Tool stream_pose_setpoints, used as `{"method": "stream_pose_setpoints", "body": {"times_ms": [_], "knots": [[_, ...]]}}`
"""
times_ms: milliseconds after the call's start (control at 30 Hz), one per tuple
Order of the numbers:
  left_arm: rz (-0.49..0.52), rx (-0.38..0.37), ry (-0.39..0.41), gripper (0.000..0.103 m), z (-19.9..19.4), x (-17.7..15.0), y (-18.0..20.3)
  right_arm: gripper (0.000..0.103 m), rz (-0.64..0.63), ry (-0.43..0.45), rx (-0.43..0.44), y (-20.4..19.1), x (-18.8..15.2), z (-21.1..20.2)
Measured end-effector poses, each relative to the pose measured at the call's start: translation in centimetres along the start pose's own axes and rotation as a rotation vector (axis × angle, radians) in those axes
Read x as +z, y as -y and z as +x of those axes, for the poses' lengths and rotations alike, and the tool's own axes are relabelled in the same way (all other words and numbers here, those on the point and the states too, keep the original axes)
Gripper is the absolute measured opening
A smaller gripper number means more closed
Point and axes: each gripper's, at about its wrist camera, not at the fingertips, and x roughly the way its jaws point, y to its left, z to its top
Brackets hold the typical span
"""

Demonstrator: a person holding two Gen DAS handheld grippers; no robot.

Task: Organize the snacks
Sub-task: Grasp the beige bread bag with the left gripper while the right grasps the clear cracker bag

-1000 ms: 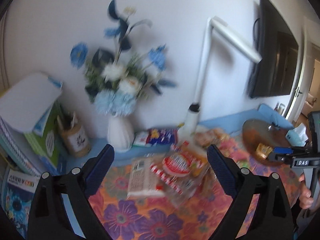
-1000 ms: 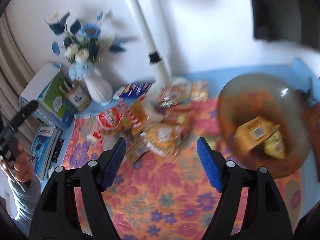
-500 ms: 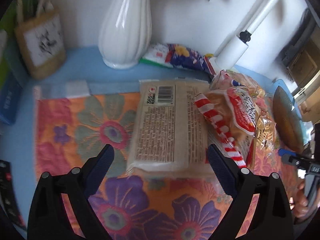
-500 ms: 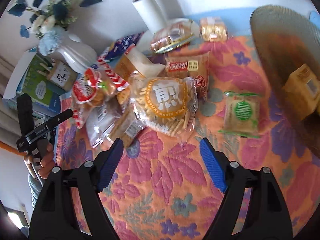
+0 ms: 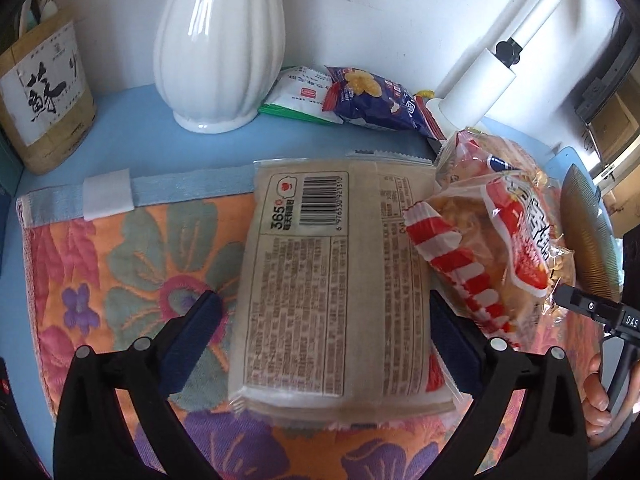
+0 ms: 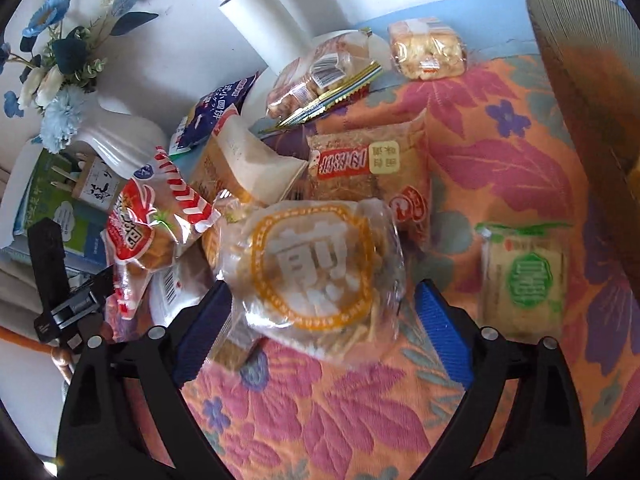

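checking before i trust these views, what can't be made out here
- Tan snack pack, left wrist view: front face down, fine print too small.
- Brown dish, right wrist view: contents cut off by the edge.
- Flat white pack, right wrist view: mostly buried under the red-striped bag.

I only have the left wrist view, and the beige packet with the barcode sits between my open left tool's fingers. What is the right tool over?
Observer: The right tool is open, with a finger either side of a round clear bag with an orange ring.
Operator: Is any snack lying apart from the pile?
Observer: Yes, a square pale packet with a green round label lies alone on the floral cloth, to the right of that bag.
Operator: Anything further back?
Observer: A clear pack of golden cake pieces lies at the far edge of the cloth.
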Motion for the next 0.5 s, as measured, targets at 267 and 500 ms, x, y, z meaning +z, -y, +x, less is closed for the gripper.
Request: {"method": "stream_pose_setpoints", "body": {"times_ms": [267, 500], "knots": [[0.041, 0.118, 0.110, 0.076, -2.4, -1.1, 1.5, 0.061, -0.067, 0.086, -0.023, -2.0, -1.1, -1.3], [0.011, 0.143, 0.254, 0.076, -10.1, -4.8, 0.7, 0.061, -0.066, 0.165, -0.014, -2.6, -4.3, -7.4]]}}
